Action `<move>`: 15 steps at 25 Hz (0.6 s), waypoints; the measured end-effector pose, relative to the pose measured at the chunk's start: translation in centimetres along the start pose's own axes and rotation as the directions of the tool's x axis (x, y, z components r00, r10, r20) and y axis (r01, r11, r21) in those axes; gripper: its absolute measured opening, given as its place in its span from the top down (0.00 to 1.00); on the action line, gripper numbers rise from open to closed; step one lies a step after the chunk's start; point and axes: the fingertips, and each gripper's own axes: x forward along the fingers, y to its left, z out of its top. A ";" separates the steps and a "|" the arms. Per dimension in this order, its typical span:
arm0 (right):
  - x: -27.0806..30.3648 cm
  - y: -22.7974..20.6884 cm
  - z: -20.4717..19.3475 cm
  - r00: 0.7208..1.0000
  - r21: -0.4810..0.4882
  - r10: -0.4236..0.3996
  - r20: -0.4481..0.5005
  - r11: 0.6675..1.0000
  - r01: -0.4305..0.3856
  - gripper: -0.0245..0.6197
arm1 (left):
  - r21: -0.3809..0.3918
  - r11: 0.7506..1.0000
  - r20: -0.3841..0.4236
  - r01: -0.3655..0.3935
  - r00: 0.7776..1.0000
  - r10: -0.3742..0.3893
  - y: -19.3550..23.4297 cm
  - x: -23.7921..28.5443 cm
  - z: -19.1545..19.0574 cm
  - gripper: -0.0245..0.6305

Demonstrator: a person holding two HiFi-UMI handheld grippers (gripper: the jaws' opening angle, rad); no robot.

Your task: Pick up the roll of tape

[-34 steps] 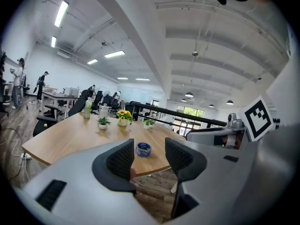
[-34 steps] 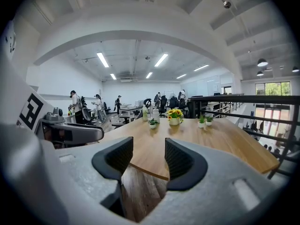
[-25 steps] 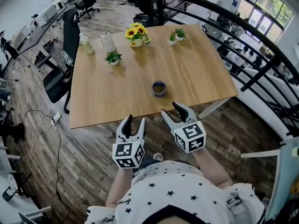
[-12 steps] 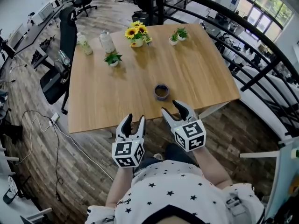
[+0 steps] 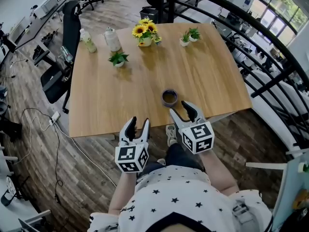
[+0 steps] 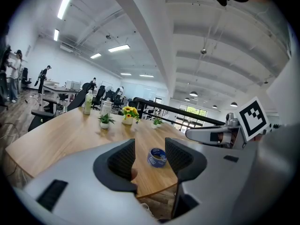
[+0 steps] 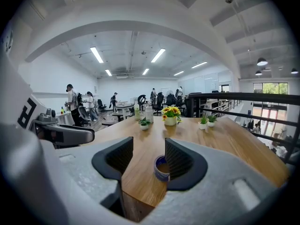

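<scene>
Holding, lower centre: your left gripper (image 5: 139, 124) and right gripper (image 5: 180, 111), jaws well apart, both empty. Centre frame: roll of tape (image 5: 169, 97), flat near the table (image 5: 111, 100) front edge. Risk: a stray jaw could nudge it off.

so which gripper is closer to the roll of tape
Right. The right gripper is just short of the roll of tape, jaws open toward it; the left gripper is further back and off to its left.
</scene>
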 end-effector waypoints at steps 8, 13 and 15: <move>3.6 -3.0 -0.1 1.000 -0.001 0.004 -0.028 1.000 -0.004 0.66 | -0.018 0.999 -0.017 -0.027 1.000 0.027 1.3 3.5 0.2 0.67; 5.7 -4.6 -0.5 0.998 -0.006 0.006 -0.055 1.000 -0.007 0.66 | -0.028 0.999 -0.033 -0.037 0.999 0.036 2.0 5.5 0.2 0.67; 6.6 -5.3 -0.8 0.998 -0.008 0.003 -0.066 1.000 -0.004 0.66 | -0.031 0.999 -0.041 -0.039 0.998 0.037 2.2 6.3 0.2 0.67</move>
